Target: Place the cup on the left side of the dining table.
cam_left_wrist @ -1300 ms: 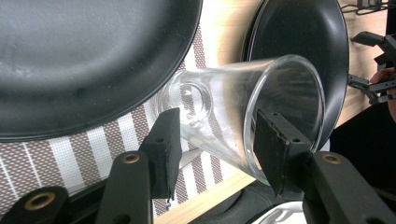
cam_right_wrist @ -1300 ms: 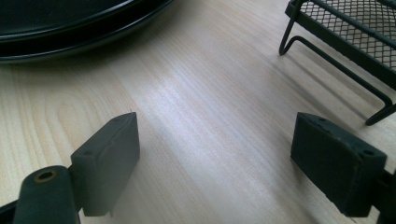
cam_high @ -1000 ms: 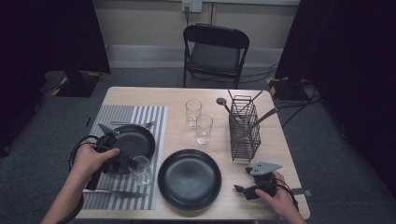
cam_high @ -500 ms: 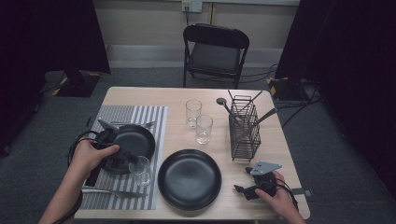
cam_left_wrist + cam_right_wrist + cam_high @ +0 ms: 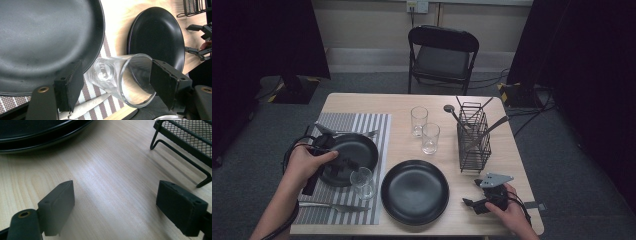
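Flanking a clear drinking glass [image 5: 122, 80], the left gripper [image 5: 116, 86] has just been spreading its fingers [image 5: 70, 83]; they stand apart, with a gap showing between each pad and the glass wall, so nothing is gripped. The glass stands between them on the striped placemat [image 5: 377, 127], its mouth toward the gripper camera. Seen from the high view the glass [image 5: 362, 183] sits just beside the near right edge of the black plate [image 5: 357, 150] on the placemat, and close to the larger black plate [image 5: 414, 191] to its right on the bare table [image 5: 397, 105]. A knife [image 5: 329, 206] lies on the placemat near the table's front edge, just in front of the glass, so room around it is tight on those sides.

The right gripper [image 5: 472, 205] rests low at the table's front right corner with its fingers [image 5: 58, 206] wide apart and bare wood between them. Ahead of it the table lies free up to the large plate's rim and the foot of the wire cutlery caddy [image 5: 473, 140]. Two more glasses [image 5: 424, 130] stand mid-table, well apart from both grippers.

No readable writing can be made out.
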### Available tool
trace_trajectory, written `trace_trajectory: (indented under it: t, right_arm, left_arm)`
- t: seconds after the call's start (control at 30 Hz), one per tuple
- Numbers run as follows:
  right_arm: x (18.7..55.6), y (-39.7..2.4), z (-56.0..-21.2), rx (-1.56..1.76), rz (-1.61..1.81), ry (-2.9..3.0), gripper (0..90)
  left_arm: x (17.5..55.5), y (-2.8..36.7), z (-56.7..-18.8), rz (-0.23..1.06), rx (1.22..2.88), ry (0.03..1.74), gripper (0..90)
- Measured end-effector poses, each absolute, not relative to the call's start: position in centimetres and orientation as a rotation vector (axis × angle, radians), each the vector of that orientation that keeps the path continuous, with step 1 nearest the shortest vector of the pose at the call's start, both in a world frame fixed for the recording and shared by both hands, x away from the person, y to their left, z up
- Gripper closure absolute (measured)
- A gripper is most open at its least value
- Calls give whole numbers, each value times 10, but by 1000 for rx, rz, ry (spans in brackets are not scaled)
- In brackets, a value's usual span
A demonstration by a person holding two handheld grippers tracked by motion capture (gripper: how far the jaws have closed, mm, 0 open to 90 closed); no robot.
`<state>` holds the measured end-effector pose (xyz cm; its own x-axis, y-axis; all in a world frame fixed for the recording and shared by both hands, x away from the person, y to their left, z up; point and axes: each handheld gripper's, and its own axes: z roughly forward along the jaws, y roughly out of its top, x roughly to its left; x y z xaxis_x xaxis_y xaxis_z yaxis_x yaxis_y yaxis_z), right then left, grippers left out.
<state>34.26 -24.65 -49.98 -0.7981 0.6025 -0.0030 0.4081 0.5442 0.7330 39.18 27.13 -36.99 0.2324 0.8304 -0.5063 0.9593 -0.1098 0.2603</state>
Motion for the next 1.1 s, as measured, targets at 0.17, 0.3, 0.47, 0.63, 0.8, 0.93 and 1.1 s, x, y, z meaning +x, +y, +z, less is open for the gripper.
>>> trace_trajectory:
  t: [0.17, 0.3, 0.47, 0.63, 0.8, 0.93, 1.1]
  right_arm:
    - [343, -247, -500, 845, 1103, 2529, 142]
    - [343, -246, -500, 845, 1103, 2530, 142]
    - [343, -246, -500, 845, 1102, 2530, 142]
    - [343, -246, -500, 844, 1101, 2527, 142]
    - [343, -247, -500, 845, 1100, 2527, 142]
    - [342, -246, -500, 846, 1101, 2527, 142]
    - [343, -247, -500, 846, 1102, 2528, 142]
  left_arm:
    - [392, 274, -366, -300, 1962, 1632, 271]
    - [390, 278, -365, -286, 1959, 1632, 267]
    - [388, 286, -365, -255, 1937, 1639, 266]
    - [387, 292, -367, -265, 1912, 1647, 255]
    - [387, 297, -368, -265, 1904, 1639, 252]
    - [387, 298, -370, -269, 1902, 1638, 253]
    - [387, 298, -374, -266, 1872, 1647, 252]
